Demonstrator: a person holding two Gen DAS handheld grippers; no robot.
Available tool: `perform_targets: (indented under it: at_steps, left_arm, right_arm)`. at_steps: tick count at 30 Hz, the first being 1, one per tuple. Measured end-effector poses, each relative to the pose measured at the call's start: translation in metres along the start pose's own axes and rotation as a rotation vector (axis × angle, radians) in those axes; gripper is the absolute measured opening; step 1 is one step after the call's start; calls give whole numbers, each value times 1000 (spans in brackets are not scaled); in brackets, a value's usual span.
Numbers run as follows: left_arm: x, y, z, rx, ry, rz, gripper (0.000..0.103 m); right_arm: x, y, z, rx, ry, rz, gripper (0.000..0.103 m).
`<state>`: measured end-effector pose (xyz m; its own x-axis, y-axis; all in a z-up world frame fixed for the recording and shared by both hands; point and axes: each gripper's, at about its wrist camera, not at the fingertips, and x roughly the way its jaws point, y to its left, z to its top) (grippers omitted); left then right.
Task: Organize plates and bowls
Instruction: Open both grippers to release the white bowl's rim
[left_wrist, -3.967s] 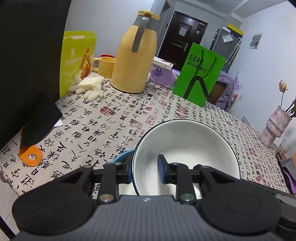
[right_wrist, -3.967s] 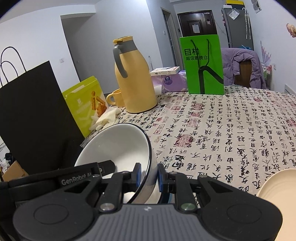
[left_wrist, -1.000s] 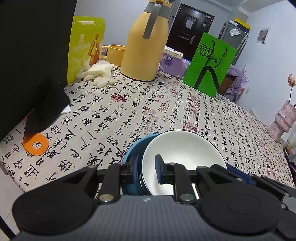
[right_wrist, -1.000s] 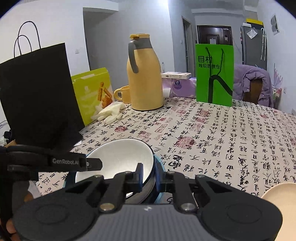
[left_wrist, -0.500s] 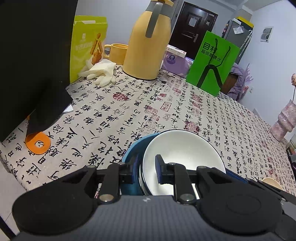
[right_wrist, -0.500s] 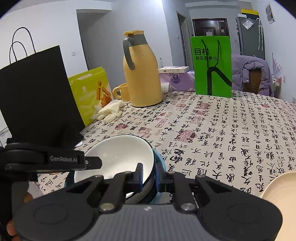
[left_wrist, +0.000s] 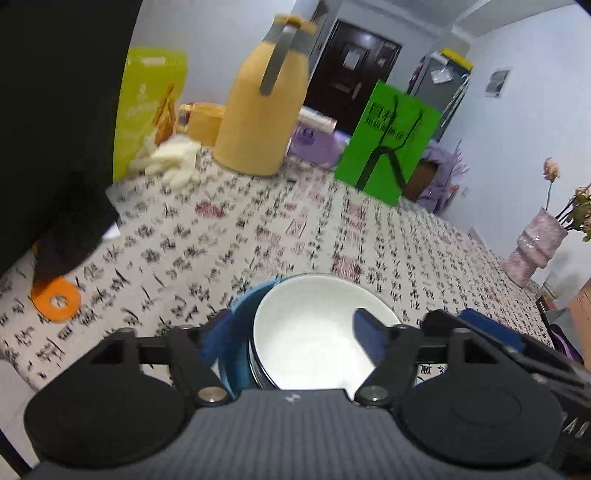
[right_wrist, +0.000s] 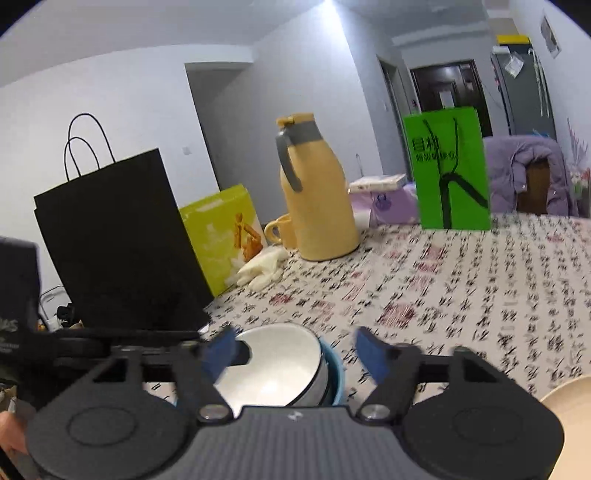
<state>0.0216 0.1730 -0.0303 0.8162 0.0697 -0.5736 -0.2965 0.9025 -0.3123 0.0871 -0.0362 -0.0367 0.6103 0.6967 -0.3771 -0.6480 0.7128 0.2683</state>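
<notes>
Resting nested in the blue bowl (left_wrist: 231, 332), the white bowl (left_wrist: 314, 332) sits near the front edge of the tabletop (left_wrist: 258, 236), which is covered with a calligraphy-print cloth; the stacking appears meant to gather the bowls into one pile, so this bowl's step looks finished; the left gripper (left_wrist: 291, 332) has its jaws opening, one pad outside the blue rim and the other over the white bowl's hollow, neither pressing on a wall, so the bowl lies between them without being gripped; the right gripper (right_wrist: 291, 350) is likewise opening, its blue pads spread either side of the bowls' far rim and clear of it; both grippers straddle opposite rims, a placement that suits a two-sided carry of a wide bowl and lets it drop level into the one below; a pale plate (right_wrist: 569, 417) shows at the right edge of the right wrist view, well apart from the stack, and is judged the likely next item; the yellow thermos (right_wrist: 317, 206), black paper bag (right_wrist: 118, 240) and green bag (right_wrist: 448, 173) stand farther back, away from the working area; care would be needed not to clip the rims when the grippers leave.
</notes>
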Motion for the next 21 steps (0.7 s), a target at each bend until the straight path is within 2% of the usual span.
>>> perform_targets:
  at_steps: [1, 4, 5, 6, 10, 14, 21]
  left_arm:
    - [-3, 1, -1, 9, -22, 12, 97]
    - [-13, 7, -2, 14, -70, 3, 102]
    - [-16, 11, -2, 9, -80, 3, 103]
    - [-17, 14, -2, 5, -91, 9, 103]
    - [-21, 32, -8, -31, -131, 49, 103]
    - [-20, 50, -15, -71, -131, 54, 103]
    - [-17, 62, -23, -79, -137, 69, 103]
  right_arm:
    - [-2, -2, 1, 0, -11, -4, 89]
    - [-4, -10, 2, 19, -16, -4, 92]
    - [-4, -12, 2, 24, -13, -4, 98]
    - [-2, -13, 2, 26, -7, -5, 103]
    - [3, -14, -2, 3, 18, -21, 103]
    - [9, -11, -9, -15, 56, -39, 103]
    - [18, -6, -15, -26, 98, -73, 103]
